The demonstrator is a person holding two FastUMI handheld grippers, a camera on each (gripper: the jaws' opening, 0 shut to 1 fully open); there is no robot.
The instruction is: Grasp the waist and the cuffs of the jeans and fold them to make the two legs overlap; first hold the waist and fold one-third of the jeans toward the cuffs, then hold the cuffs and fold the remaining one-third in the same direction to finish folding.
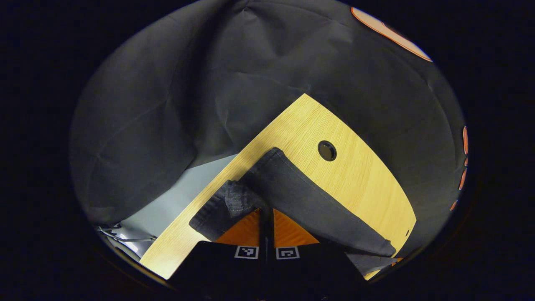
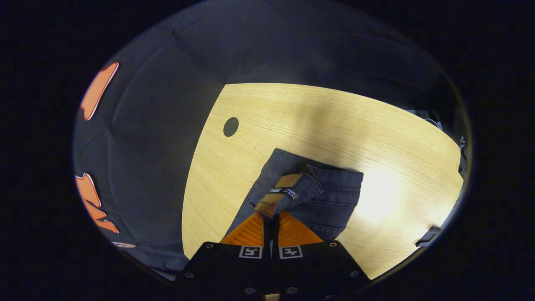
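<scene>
Both grippers closed on the jeans (image 1: pixel 292 196): my left gripper (image 1: pixel 266 217) pinches a cuff at frame bottom centre, my right gripper (image 2: pixel 271 219) the waist. Leg runs toward lower right across the wooden table (image 2: pixel 326 121).

right tool (image 2: pixel 271 219) clamps jeans waist (image 2: pixel 288 190); jeans (image 2: pixel 326 196) on table (image 2: pixel 292 121)

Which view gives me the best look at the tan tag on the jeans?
The right gripper view: the tan tag lies just ahead of the right tongs, which are shut on the jeans. The left gripper view shows dark denim at the left tongs.
</scene>
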